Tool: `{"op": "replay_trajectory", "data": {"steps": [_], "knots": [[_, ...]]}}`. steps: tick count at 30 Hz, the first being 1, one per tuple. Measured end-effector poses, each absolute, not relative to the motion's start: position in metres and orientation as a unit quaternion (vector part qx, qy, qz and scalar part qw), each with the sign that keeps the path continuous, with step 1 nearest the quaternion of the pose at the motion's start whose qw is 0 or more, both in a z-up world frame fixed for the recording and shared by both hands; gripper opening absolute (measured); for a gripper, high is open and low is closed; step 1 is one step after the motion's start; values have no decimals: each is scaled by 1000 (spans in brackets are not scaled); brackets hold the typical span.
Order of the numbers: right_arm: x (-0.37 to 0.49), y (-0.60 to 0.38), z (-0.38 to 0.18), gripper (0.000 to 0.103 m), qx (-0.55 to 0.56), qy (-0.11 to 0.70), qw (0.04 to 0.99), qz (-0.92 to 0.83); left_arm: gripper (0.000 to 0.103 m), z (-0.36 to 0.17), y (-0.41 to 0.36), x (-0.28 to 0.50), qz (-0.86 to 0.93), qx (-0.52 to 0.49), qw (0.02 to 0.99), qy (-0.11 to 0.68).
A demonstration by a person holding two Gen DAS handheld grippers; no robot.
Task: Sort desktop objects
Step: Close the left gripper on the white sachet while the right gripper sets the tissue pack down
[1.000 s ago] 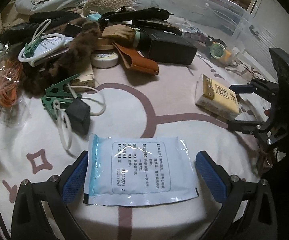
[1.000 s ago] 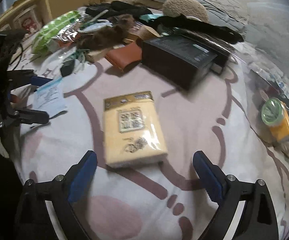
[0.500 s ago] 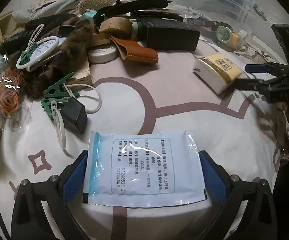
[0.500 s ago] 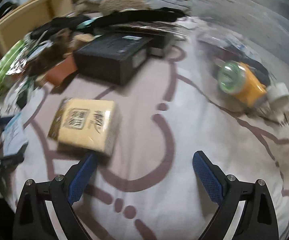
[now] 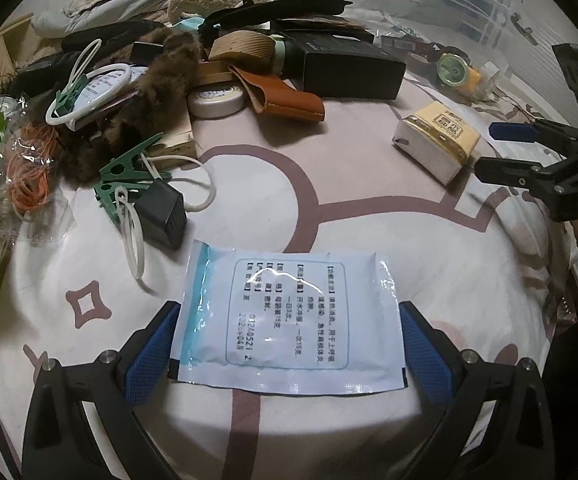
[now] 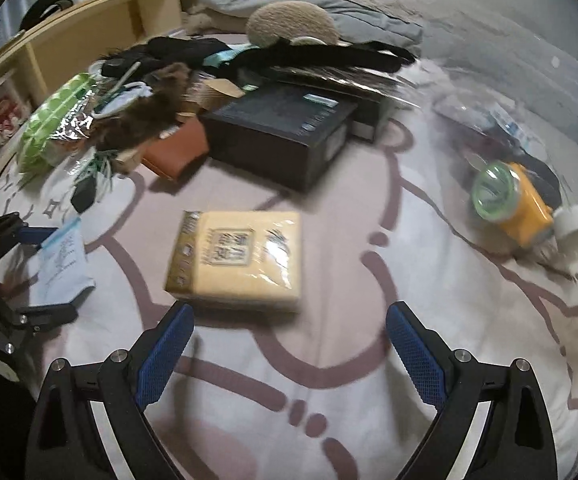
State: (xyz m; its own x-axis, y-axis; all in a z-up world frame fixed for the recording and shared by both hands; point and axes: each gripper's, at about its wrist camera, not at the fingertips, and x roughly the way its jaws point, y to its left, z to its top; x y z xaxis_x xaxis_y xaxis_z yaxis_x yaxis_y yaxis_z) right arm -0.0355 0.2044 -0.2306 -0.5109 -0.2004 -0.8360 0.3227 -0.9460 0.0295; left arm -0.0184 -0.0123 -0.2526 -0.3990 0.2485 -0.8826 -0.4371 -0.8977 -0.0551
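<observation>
- Left gripper [image 5: 287, 342]: jaws spread, one blue pad at each short edge of the white sachet [image 5: 289, 320]. Whether the pads press on it cannot be told; the sachet lies flat on the bedsheet [image 5: 369, 208] and is not lifted.
- Change, left view: the sachet keeps its place between the jaws across the last second; the clutter behind it has slid in the frame, so the wrist has tilted while the sachet stayed put.
- Right gripper [image 6: 287, 350]: jaws released, wide apart, nothing between the pads.
- Change, right view: a second ago the yellow tissue pack [image 6: 237, 258] lay between the pads; half a second ago it had swung off to the left; now it sits just ahead of the tips, turned broadside, its near edge close to the left pad.
- Reading: neither item is picked up yet. The right hand appears to be re-aligning on the pack; the left is poised on the sachet.
- Sachet: flat foil pouch, pale blue band on one edge, printed text panel, glossy.
- Tissue pack: soft block, film wrap, printed label on top.
- Beyond: black box [image 6: 285, 132], orange-and-green bottle [image 6: 509, 200], mixed pile unsorted.
</observation>
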Motion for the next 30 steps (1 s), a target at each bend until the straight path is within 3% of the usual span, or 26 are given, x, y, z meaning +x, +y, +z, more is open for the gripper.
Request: {"op": "replay_trajectory", "data": {"steps": [2, 3, 16, 30], "knots": [[-35, 199, -228, 97, 458, 65, 155, -873, 103, -253, -13, -18, 830, -509, 209, 92], [-35, 197, -228, 103, 453, 65, 157, -875, 103, -253, -13, -18, 829, -511, 210, 92], [-45, 172, -231, 103, 442, 96, 153, -879, 103, -251, -34, -17, 844, -503, 172, 78], [-61, 188, -239, 103, 446, 46, 111, -887, 103, -250, -68, -15, 874, -475, 86, 48]]}}
